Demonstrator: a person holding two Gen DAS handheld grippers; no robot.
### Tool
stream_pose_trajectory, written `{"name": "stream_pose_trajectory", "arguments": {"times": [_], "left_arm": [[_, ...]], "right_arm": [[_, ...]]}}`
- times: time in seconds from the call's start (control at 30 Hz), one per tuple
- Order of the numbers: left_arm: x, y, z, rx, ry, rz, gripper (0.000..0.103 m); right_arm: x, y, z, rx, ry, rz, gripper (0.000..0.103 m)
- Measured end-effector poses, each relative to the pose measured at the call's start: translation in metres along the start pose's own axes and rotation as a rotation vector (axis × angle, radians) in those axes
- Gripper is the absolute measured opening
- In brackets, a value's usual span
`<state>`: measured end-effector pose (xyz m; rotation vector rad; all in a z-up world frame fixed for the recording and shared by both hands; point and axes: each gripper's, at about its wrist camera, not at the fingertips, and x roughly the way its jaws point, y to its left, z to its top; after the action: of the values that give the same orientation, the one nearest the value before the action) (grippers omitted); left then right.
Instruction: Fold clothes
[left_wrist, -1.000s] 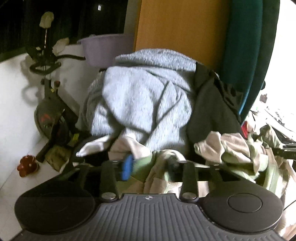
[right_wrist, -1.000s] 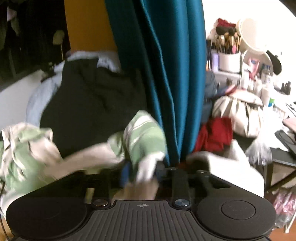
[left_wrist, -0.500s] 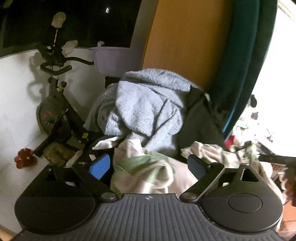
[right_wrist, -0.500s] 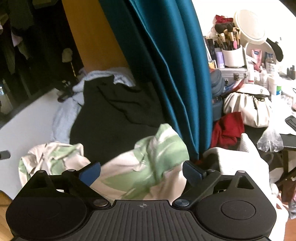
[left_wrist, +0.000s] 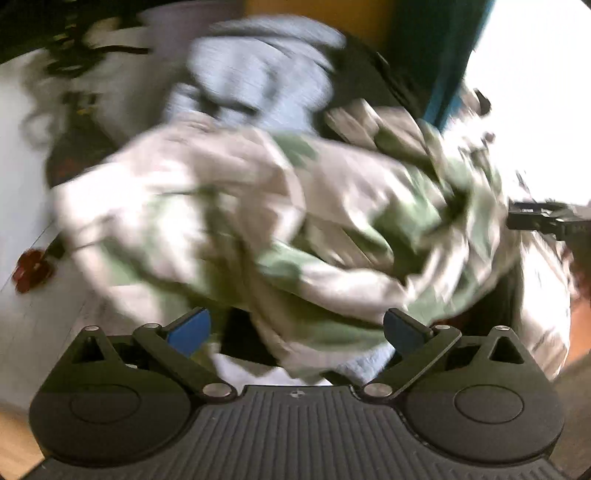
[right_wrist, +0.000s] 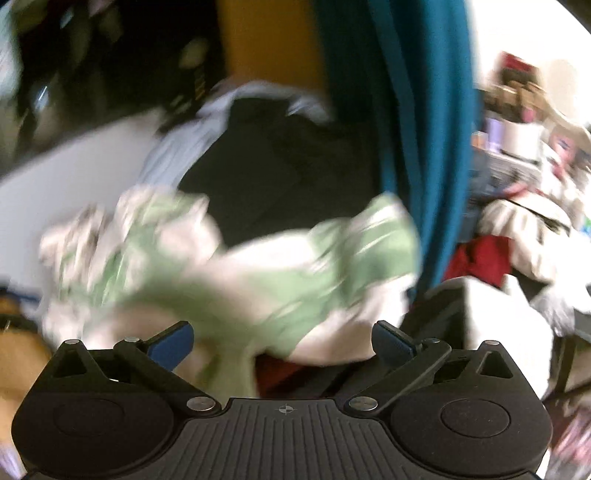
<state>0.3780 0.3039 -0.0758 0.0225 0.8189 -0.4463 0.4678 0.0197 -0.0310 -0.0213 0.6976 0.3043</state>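
Both tools are opening wide. The left tool has the green and white garment bunched just ahead, some cloth between its pads, unpinched. The right tool has it right ahead too, loose.

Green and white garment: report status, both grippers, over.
Left gripper and right gripper jaws opening, gripping nothing. Green and white garment crumpled, unfolded, on the pile. Dark garment behind; frames blurred.

left wrist: close, downward | right wrist: same | shared: green-white garment
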Motion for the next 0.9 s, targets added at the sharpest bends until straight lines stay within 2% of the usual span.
{"name": "stream_pose_trajectory", "arguments": {"times": [0.07,0.17,0.23,0.27,0.3,0.33,0.37,0.43,0.47,0.53,0.6,0.7,0.8,0.9], "left_arm": [[0.022,-0.015,-0.001,0.113,0.024,0.047,0.102],[0.050,-0.034,0.001,0.278,0.038,0.159,0.102],[0.060,-0.036,0.008,0.309,0.031,0.216,0.102],[0.058,-0.033,0.012,0.288,0.019,0.199,0.100],[0.055,-0.030,0.016,0.258,0.004,0.170,0.088],[0.050,-0.026,0.019,0.226,-0.010,0.131,0.069],[0.044,-0.022,0.022,0.190,-0.024,0.103,0.062],[0.032,-0.013,0.026,0.117,-0.053,0.071,0.022],[0.027,-0.008,0.027,0.074,-0.071,0.061,0.017],[0.017,0.000,0.031,-0.012,-0.109,0.031,0.012],[0.011,0.004,0.037,-0.072,-0.143,-0.005,0.011],[0.005,-0.003,0.046,-0.084,-0.184,-0.025,0.009],[-0.004,-0.011,0.059,-0.095,-0.249,-0.063,0.008],[-0.013,-0.013,0.078,-0.106,-0.317,-0.110,0.008]], "right_arm": [[0.012,0.015,-0.009,-0.082,0.037,-0.008,0.102],[0.026,0.025,-0.014,-0.131,0.047,-0.031,0.102],[0.034,0.029,-0.013,-0.144,0.047,-0.053,0.102],[0.037,0.029,-0.010,-0.146,0.045,-0.064,0.102],[0.040,0.030,-0.008,-0.148,0.043,-0.076,0.102],[0.042,0.031,-0.006,-0.149,0.039,-0.086,0.102],[0.042,0.032,-0.004,-0.150,0.030,-0.092,0.102],[0.041,0.033,-0.001,-0.143,0.015,-0.082,0.098],[0.040,0.033,0.000,-0.137,0.009,-0.070,0.092],[0.039,0.033,0.002,-0.122,0.009,-0.032,0.073],[0.040,0.032,0.003,-0.105,0.019,0.021,0.044],[0.041,0.032,0.007,-0.092,0.015,0.068,0.023],[0.031,0.028,0.011,-0.048,-0.033,0.100,0.017],[0.011,0.015,0.020,0.050,-0.133,0.103,0.015]]}}
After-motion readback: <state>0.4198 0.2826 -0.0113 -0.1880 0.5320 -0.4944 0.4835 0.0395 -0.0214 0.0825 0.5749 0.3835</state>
